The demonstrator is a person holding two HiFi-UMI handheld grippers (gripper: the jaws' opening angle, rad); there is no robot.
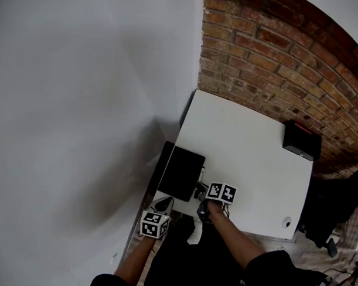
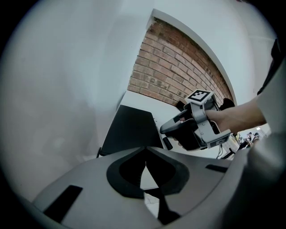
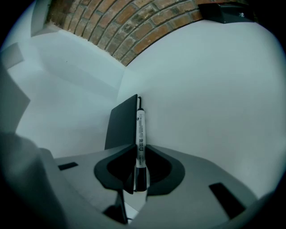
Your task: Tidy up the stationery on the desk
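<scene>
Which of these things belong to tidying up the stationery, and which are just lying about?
Part of the job:
- marker pen, clamped in the right gripper
- black pad at the desk edge, probably

Just lying about:
- black box in the far corner
- brick wall behind

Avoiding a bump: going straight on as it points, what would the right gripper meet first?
Probably the edge of the flat black rectangular pad, touched by the white marker pen that the right gripper holds; depth unclear.
</scene>
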